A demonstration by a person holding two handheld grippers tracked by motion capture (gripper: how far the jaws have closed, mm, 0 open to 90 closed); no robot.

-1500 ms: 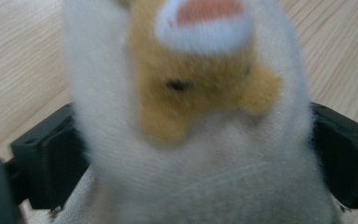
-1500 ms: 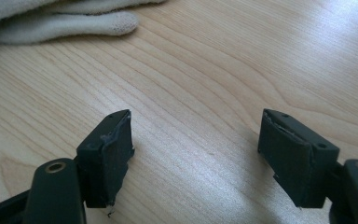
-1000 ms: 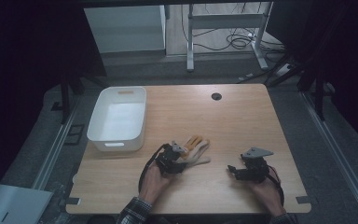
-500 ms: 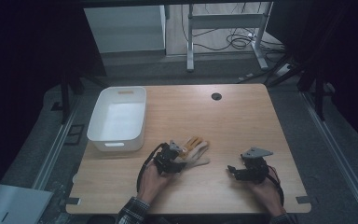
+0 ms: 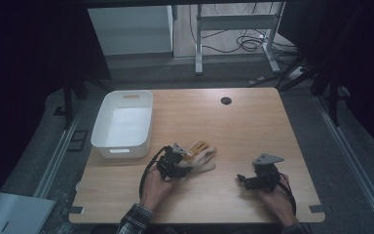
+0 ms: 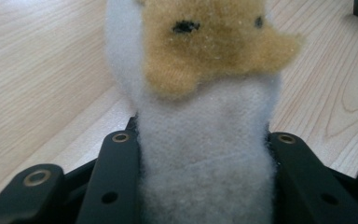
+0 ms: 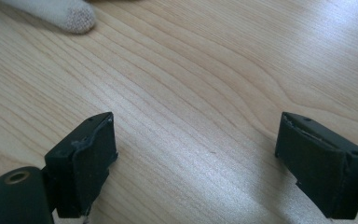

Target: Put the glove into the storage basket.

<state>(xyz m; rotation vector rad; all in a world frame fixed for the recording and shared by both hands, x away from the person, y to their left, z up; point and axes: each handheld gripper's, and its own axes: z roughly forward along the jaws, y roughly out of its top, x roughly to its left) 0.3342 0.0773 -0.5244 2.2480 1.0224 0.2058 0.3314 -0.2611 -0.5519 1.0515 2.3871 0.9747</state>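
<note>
my left gripper (image 5: 187, 168) has its jaws pressed on the fluffy white and tan plush toy (image 5: 200, 155), pinching the white part between the two black pads. the toy lies on the light wooden table (image 5: 253, 126), just right of the white plastic bin (image 5: 100, 134), near the front edge. my right gripper (image 5: 239, 179) rests low over the bare wood, well apart from the toy; its jaws have just been opening and now stand spread wide with nothing between them.
</note>
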